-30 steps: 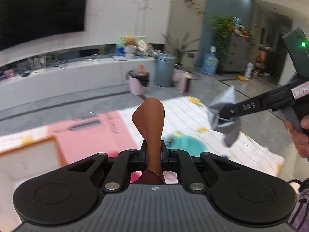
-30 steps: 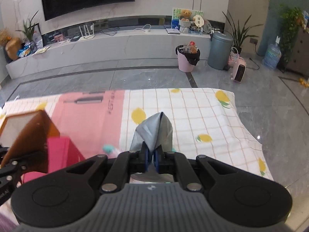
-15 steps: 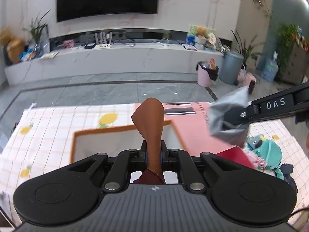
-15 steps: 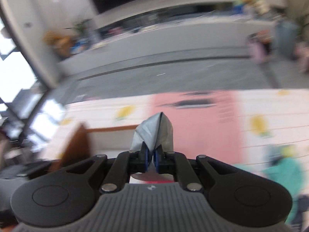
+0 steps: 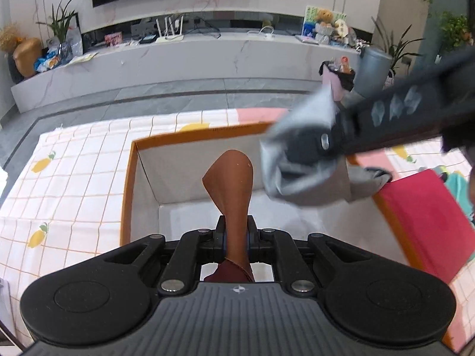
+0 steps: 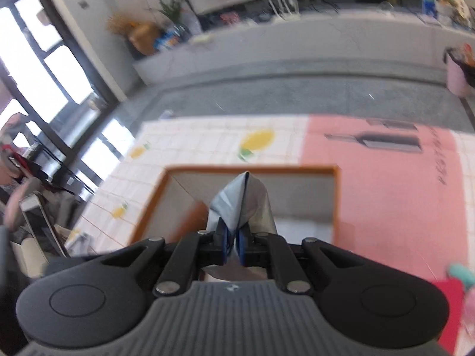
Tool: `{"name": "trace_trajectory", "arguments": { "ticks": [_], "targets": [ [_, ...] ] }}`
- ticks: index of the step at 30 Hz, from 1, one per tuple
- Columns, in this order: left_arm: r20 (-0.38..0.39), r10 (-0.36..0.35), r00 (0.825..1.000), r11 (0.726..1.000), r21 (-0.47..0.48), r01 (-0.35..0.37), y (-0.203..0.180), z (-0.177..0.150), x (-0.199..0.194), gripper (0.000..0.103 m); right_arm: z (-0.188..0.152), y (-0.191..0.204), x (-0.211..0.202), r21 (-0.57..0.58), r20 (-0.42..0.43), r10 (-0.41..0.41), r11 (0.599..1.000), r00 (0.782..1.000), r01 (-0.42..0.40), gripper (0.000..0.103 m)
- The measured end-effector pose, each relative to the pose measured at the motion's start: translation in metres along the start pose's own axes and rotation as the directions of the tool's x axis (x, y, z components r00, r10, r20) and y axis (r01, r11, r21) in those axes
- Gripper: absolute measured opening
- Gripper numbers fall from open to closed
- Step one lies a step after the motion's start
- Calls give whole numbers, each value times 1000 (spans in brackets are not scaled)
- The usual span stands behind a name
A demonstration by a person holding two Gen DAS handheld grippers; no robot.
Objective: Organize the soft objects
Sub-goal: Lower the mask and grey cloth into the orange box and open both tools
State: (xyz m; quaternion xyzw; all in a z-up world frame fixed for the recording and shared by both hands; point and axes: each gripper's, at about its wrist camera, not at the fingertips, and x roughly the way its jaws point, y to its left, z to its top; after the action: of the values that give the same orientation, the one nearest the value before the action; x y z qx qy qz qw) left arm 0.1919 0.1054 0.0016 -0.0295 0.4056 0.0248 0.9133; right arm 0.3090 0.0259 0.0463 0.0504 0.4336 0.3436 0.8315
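The jaws of the left gripper [image 5: 236,233] are clamped on a brown, leather-like soft piece [image 5: 233,178], whose free end stands up between them. The jaws of the right gripper [image 6: 233,244] are closed tight on a crumpled silver-grey fabric piece [image 6: 240,200]. Both pieces are held above the open orange-rimmed box with a pale grey inside [image 5: 129,178], the grey one near its far right corner, as seen in the left wrist view. A further grey piece [image 5: 369,179] is draped over the box's right rim.

Two risks may be judged from here. The grippers are held close over one box, so a collision could be caused if both are lowered together. A piece released too near the rim could catch on it and hang outside.

The box is set on a desk covered by a white checked cloth with yellow lemon prints [image 5: 74,178]. A pink mat [image 6: 383,184] and a red flat thing [image 5: 430,222] lie to the box's right, with a teal soft toy [image 5: 458,187] beyond. Behind are seen a grey tiled floor, a long marble ledge, a dark wall screen, potted plants and a pink bin [image 5: 335,81].
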Motion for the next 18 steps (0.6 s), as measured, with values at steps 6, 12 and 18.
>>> {"name": "trace_trajectory", "arguments": {
  "ticks": [6, 12, 18],
  "targets": [
    [-27, 38, 999, 999, 15, -38, 2, 1, 17, 12, 17, 10, 6, -15, 68, 143, 990, 987, -142, 7],
    [-96, 67, 993, 997, -31, -70, 8, 6, 22, 13, 10, 14, 53, -205, -67, -155, 969, 986, 138, 6],
    [-90, 49, 995, 996, -73, -56, 9, 5, 19, 55, 0, 10, 72, -311, -103, -258, 926, 961, 215, 6]
  ]
}}
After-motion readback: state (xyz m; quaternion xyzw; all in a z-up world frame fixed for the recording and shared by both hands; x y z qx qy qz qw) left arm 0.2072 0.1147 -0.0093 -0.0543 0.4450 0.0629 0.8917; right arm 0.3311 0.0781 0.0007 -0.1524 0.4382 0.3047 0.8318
